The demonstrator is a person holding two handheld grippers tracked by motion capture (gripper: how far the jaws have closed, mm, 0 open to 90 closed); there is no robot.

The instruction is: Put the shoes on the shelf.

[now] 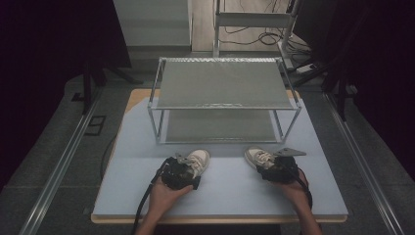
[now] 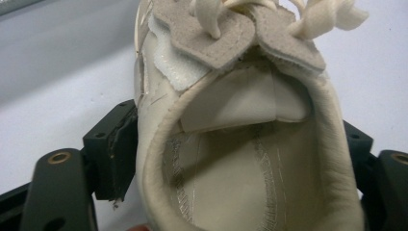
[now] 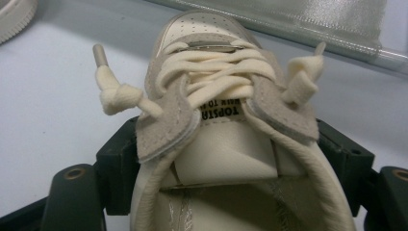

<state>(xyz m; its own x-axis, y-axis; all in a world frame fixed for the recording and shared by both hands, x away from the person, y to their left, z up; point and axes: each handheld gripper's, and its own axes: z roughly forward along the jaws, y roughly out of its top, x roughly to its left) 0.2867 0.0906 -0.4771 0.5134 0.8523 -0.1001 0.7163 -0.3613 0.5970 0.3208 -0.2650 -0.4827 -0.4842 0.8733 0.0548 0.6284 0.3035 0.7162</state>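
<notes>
Two cream shoes sit on the pale blue table (image 1: 220, 193) before a two-tier metal rack (image 1: 222, 100); left gripper (image 1: 180, 174) pinches the left shoe (image 1: 198, 160), right gripper (image 1: 279, 169) pinches the right shoe (image 1: 258, 156). Dark curtains and grey floor surround the table.

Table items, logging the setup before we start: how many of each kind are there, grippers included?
Shoes: 2, the left shoe and the right shoe
Two-tier metal racks: 1, the rack
Grippers: 2, the left gripper and the right gripper
Total: 5
</notes>
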